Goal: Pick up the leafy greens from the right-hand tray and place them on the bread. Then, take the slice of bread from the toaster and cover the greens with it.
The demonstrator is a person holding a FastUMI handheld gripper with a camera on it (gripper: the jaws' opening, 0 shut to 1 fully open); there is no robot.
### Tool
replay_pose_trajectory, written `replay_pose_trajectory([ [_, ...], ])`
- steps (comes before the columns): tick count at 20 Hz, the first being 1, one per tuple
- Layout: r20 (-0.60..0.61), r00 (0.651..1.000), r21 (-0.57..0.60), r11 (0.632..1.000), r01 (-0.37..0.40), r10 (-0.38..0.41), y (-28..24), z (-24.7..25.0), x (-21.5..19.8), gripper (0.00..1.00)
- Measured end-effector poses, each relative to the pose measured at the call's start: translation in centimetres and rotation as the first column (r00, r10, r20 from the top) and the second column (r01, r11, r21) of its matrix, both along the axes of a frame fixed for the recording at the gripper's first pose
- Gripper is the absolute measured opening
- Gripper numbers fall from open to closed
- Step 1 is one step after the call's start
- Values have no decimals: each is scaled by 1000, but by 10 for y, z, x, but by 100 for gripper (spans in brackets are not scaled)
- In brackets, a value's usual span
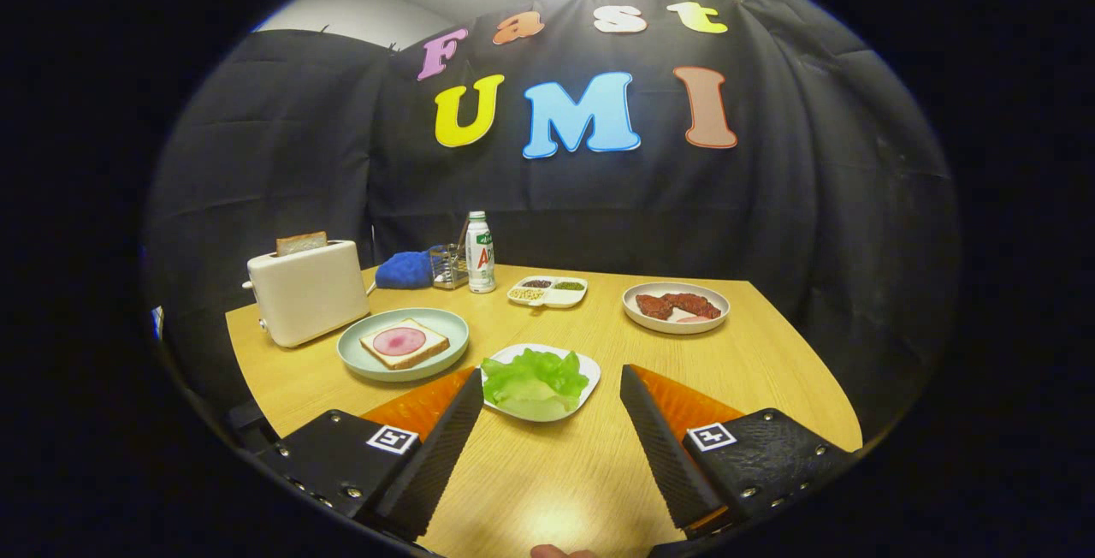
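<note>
A black cloth wall closes off the back of the booth, and in front of it stands a light wooden table (727,353) with food laid out across it. The gripper (552,387) hovers above the near edge of the table, its two fingers spread wide apart and holding nothing. Just ahead of the fingertips, in line with the gap between them, sits a white tray (586,374) with the leafy greens (535,378) piled on it.

To the left of that tray, a little farther away, a pale green plate (364,353) holds a slice of bread (404,344) lying flat, with a round pink slice of meat (399,341) on top. Beyond that plate, at the far left of the table, stands a cream toaster (308,293), and a second slice of bread (301,242) sticks up out of its slot.

Farther back, near the wall, are a blue cloth (404,270), a small wire rack (447,265) just to its right, and an upright bottle (480,252) with a white cap. To the right of the bottle lies a small white divided dish (548,291) with grains or seeds in its compartments. On the far right a round white plate (676,318) carries dark red pieces of meat (676,305).
</note>
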State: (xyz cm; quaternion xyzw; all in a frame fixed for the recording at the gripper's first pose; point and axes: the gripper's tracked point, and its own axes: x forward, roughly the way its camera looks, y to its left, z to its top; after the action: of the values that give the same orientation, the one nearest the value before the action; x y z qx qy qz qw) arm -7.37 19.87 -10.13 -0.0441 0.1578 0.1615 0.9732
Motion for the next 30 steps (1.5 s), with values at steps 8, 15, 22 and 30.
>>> replay_pose_trajectory([
  [8,-141,990,-3,1000,11,-11,15,-36,37,99],
  [15,-214,977,75,997,-3,19,26,-49,54,18],
  [22,-118,990,6,997,-72,72,40,-34,51,4],
  [30,-17,996,18,996,-93,93,61,5,44,4],
])
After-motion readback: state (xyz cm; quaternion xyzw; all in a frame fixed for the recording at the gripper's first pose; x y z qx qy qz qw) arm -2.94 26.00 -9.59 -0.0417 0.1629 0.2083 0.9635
